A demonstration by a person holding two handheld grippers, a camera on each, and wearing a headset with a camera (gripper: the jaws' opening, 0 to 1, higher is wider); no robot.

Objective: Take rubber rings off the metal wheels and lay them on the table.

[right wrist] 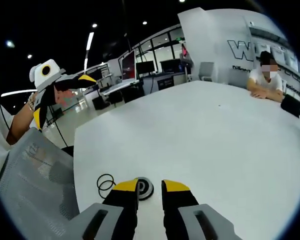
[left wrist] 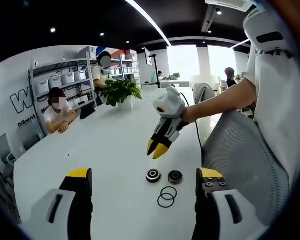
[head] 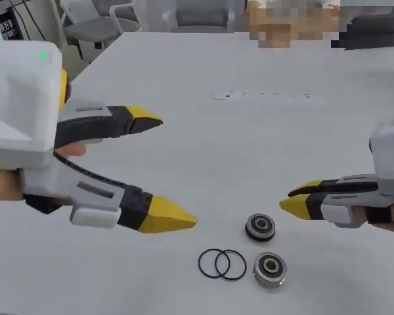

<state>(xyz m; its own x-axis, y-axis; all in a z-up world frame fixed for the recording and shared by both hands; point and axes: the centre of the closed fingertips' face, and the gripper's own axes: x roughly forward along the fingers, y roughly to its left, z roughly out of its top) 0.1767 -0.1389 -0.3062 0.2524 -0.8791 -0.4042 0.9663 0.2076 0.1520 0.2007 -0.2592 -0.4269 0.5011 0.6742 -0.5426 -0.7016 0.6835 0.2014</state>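
Two thin black rubber rings (head: pixel 228 263) lie overlapped on the white bench (head: pixel 249 144), just beside the nearer round metal wheel (head: pixel 270 268). My left gripper (head: pixel 177 172) hangs wide open and empty. My right gripper (head: pixel 285 199), nearly closed on nothing, points at the farther round metal wheel (head: pixel 260 227). That wheel's rim looks dark, so a ring may remain, though I cannot be sure. Next, I'd part the right jaws and pinch that rim.

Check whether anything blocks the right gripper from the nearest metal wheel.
Nothing visible does. Only bare table lies between the right gripper and that wheel; the two loose rings lie off to the side.
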